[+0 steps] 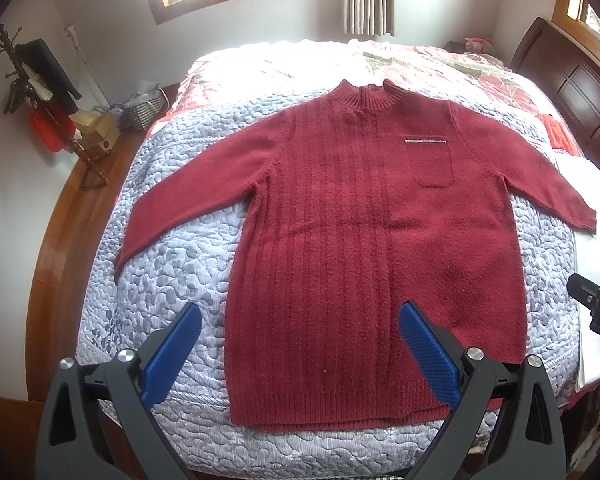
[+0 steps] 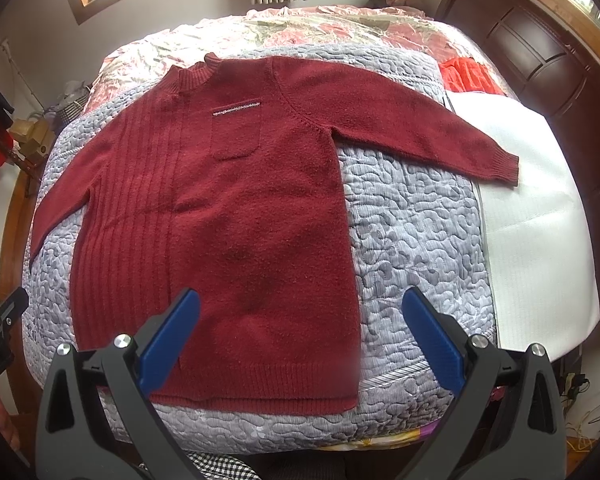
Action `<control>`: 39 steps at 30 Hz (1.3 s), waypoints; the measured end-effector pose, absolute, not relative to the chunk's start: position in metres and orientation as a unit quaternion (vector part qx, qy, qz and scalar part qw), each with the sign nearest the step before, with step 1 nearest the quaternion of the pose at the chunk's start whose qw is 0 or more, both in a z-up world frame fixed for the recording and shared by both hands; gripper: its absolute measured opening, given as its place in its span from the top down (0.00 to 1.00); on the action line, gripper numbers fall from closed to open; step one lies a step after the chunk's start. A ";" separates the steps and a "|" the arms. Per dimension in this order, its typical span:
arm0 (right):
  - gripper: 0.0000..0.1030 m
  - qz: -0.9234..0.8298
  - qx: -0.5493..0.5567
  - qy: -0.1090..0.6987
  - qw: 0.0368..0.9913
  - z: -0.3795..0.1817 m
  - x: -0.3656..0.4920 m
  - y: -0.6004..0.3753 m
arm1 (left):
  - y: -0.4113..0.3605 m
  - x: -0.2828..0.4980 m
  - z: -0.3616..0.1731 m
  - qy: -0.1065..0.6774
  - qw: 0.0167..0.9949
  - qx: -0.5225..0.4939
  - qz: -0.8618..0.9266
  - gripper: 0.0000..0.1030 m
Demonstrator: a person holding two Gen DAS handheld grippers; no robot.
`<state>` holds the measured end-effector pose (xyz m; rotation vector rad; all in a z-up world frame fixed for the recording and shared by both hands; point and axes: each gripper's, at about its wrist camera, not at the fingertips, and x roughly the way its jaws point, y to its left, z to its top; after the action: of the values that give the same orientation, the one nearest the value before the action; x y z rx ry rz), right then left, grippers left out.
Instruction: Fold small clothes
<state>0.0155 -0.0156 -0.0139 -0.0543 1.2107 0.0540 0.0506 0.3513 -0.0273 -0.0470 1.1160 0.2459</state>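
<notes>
The left gripper [image 1: 300, 344] and the right gripper [image 2: 300, 336] are held spread wide and empty above the near hem of a dark red knitted sweater [image 1: 364, 240]. The sweater is laid flat, sleeves spread, on a grey quilted bedcover [image 2: 412, 232], with a white sheet [image 2: 532, 208] beside it and a dark wooden headboard [image 2: 540, 52] beyond.

A grey quilted bedspread [image 1: 172, 264] covers the bed. A dark wooden headboard [image 2: 540, 56] stands right. A coat stand [image 1: 40, 92] stands far left.
</notes>
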 end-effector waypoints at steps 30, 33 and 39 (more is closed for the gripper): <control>0.03 0.023 -0.005 0.575 0.818 -0.027 0.038 -0.041 | 0.341 0.072 -0.038 0.534 0.837 -0.015 0.121 0.04; 0.03 -0.001 0.012 0.569 0.822 -0.031 0.058 -0.079 | 0.327 0.095 -0.041 0.528 0.841 -0.008 0.120 0.04; 0.03 -0.073 0.027 0.546 0.834 -0.041 0.117 -0.190 | 0.272 0.160 -0.039 0.498 0.862 -0.004 0.092 0.04</control>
<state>0.1175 -0.1900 -0.0407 0.0579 1.1572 -0.1556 0.1602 0.2721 -0.0389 -0.0079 1.0443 0.1935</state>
